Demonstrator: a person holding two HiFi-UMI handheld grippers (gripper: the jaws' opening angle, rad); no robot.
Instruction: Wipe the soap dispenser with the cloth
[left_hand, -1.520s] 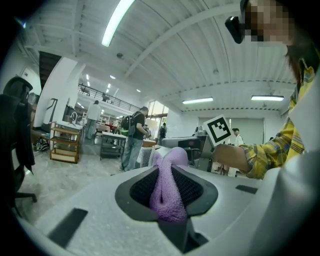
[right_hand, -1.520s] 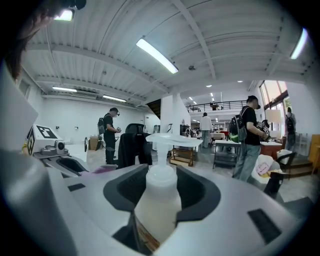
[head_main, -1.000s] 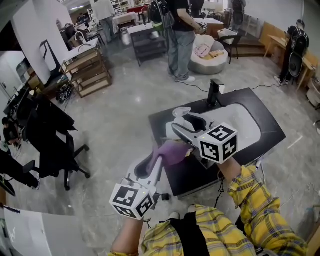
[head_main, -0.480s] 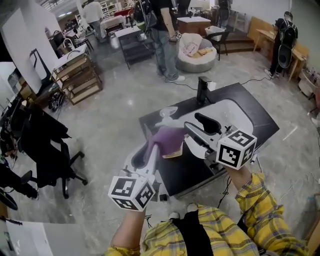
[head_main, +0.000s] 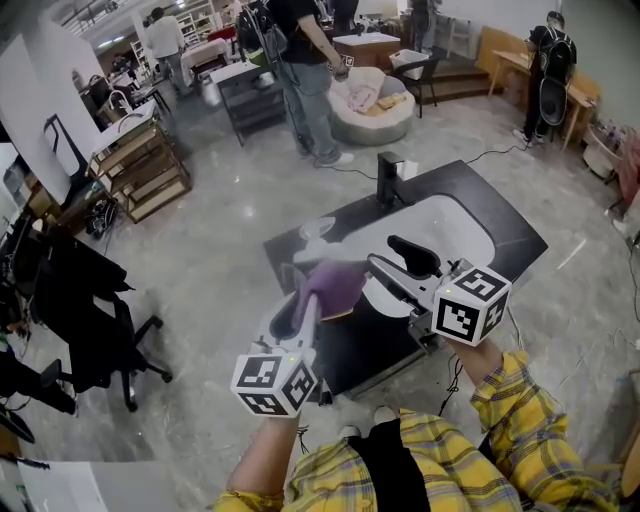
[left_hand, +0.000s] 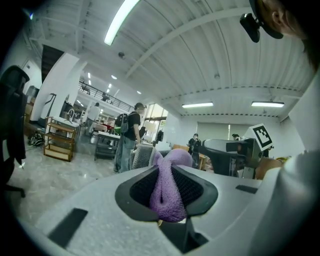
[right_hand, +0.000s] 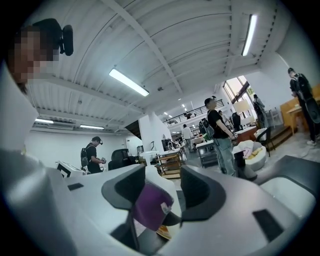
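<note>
Because the left gripper (head_main: 305, 305) has its jaws clamped on the purple terry cloth (head_main: 335, 283) above the black worktop (head_main: 505, 230), ready for wiping, I hold the right gripper (head_main: 385, 255) beside it, jaws wide apart and empty.

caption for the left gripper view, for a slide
Left gripper clamped on a bunched purple cloth between its jaws.

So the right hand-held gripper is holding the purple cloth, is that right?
Not the right one: the left hand-held gripper holds the purple cloth. The left gripper view shows its jaws clamped on it.
</note>
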